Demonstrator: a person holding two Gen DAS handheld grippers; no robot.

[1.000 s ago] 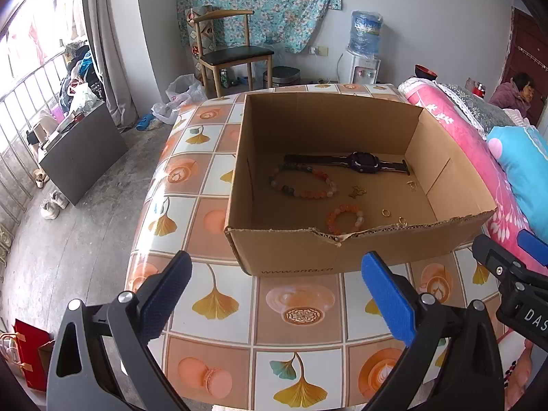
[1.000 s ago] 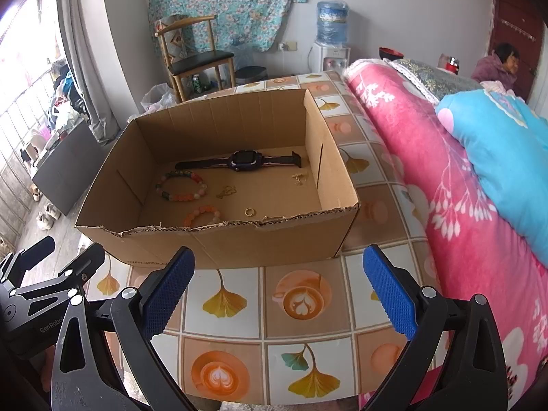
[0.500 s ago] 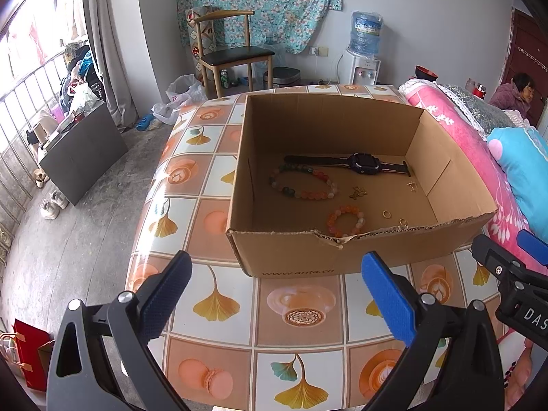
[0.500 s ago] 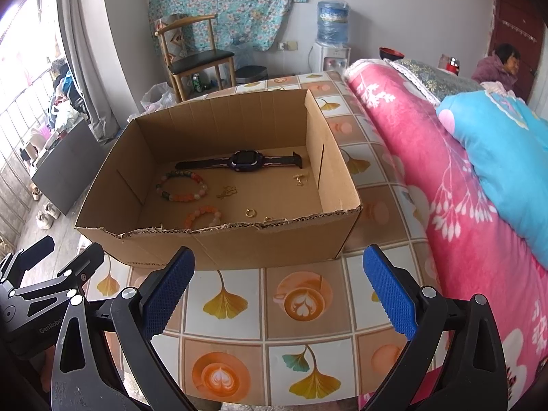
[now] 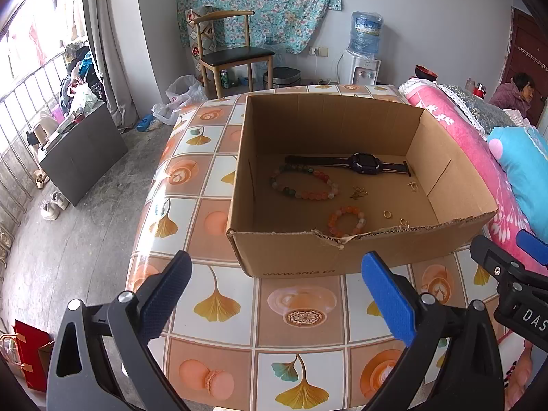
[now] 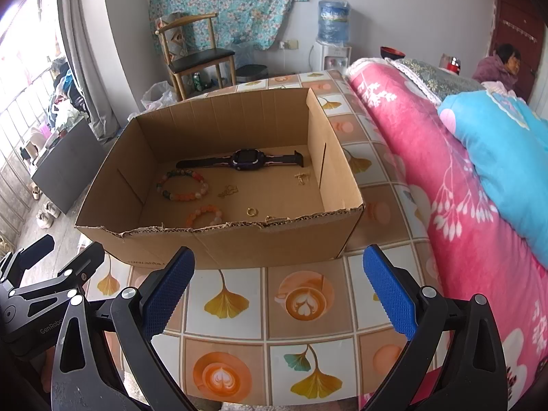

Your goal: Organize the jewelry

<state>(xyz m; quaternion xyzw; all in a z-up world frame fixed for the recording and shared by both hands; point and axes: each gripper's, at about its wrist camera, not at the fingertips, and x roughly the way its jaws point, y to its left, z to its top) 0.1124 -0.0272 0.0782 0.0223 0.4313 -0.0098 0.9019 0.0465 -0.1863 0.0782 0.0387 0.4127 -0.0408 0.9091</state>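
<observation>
An open cardboard box [image 5: 308, 253] [image 6: 239, 243] stands on the tiled table. Inside lie a dark watch [image 5: 364, 163] [image 6: 245, 160], a large multicolour bead bracelet [image 5: 304, 186] [image 6: 181, 185], a small orange bead bracelet [image 5: 346, 221] [image 6: 203, 215], a gold ring [image 5: 387, 214] [image 6: 251, 211] and small gold pieces [image 5: 359, 192] [image 6: 301, 178]. My left gripper [image 5: 274, 298] hangs open in front of the box's near wall, empty. My right gripper [image 6: 277, 294] is open too, empty, just before the box. Each gripper shows at the edge of the other's view.
The table [image 5: 219, 308] [image 6: 301, 301] has a ginkgo and coffee pattern. A pink quilt [image 6: 445, 178] and blue pillow [image 6: 507, 157] lie along its right side. A wooden chair [image 5: 233, 58], a water dispenser [image 5: 363, 51] and a seated person [image 5: 517, 92] are at the back.
Both views have crept very slightly closer to the box. Nothing in the box has moved and both grippers stay open.
</observation>
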